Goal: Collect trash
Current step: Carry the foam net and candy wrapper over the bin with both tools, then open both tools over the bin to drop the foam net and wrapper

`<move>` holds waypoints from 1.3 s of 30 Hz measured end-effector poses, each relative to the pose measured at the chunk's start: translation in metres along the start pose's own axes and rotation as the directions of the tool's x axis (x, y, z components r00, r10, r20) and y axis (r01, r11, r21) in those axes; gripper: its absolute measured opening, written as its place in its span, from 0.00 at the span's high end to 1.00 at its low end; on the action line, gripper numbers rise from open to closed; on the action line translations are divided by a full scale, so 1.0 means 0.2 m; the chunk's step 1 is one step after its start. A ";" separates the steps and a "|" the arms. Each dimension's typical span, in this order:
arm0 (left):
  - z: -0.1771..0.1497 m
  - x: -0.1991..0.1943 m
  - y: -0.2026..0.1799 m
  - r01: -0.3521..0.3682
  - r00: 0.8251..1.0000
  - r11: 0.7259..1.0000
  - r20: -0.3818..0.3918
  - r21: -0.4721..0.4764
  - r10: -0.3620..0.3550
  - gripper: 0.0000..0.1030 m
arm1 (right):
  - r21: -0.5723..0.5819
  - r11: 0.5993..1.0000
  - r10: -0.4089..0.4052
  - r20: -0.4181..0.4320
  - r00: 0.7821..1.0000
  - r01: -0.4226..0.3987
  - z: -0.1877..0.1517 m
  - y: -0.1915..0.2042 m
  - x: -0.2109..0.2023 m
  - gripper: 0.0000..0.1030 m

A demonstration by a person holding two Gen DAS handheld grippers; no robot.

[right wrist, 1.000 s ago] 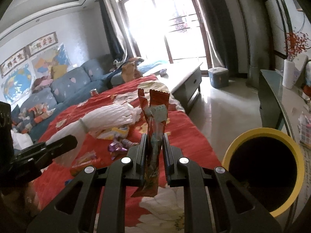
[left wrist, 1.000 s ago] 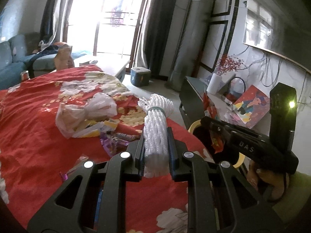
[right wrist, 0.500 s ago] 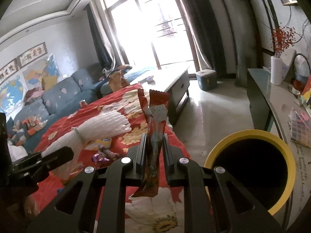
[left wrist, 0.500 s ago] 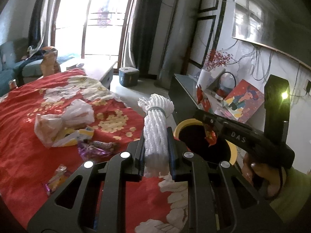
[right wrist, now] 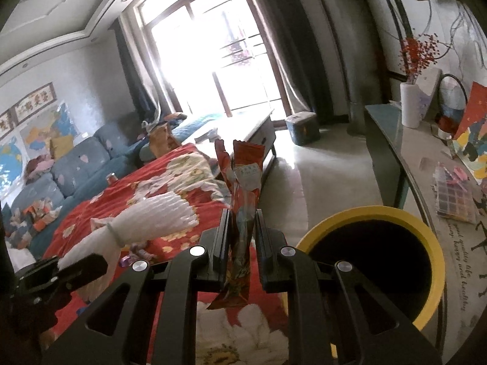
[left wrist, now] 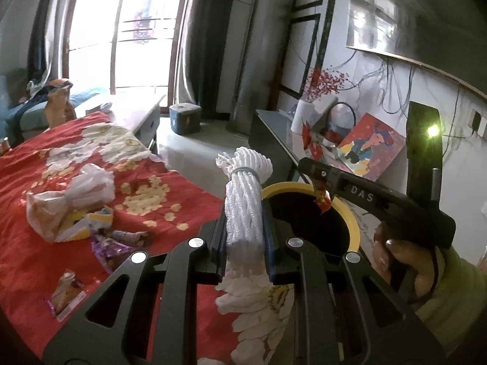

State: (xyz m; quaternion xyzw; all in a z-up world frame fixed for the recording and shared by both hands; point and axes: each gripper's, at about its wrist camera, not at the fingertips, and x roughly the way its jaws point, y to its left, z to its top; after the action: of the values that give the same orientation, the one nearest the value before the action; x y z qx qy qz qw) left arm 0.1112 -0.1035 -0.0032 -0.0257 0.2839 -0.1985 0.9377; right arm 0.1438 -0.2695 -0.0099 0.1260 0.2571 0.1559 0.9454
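Grip status: left tool (left wrist: 245, 237) clenched on a white foam net bundle (left wrist: 243, 203), right tool (right wrist: 242, 237) clenched on a red snack wrapper (right wrist: 243, 200), both items upright between the jaws for carrying clear of the red cloth (left wrist: 27, 252). Yellow-rimmed bin (right wrist: 426, 243) lies just right of and below the right tool; the wrapper's lower end hangs over its rim in the left view. Loose wrappers (left wrist: 118, 240) lie on the cloth, left of the left tool

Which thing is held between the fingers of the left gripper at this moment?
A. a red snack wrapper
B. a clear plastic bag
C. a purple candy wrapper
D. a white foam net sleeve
D: in the left wrist view the left gripper is shut on the white foam net sleeve, while the red snack wrapper is in the right gripper.
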 end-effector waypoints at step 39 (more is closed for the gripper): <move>-0.10 0.58 -0.42 0.128 0.973 0.985 -0.207 0.119 -0.102 0.87 | 0.168 0.962 -0.202 -0.092 0.975 0.215 -0.07 -0.67 0.09 0.84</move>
State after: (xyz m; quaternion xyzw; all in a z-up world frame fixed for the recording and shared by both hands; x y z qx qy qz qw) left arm 0.1586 -0.2246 -0.0670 0.0398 0.3611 -0.2723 0.8910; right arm 0.1834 -0.3846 -0.0722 0.1759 0.3166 0.0365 0.9314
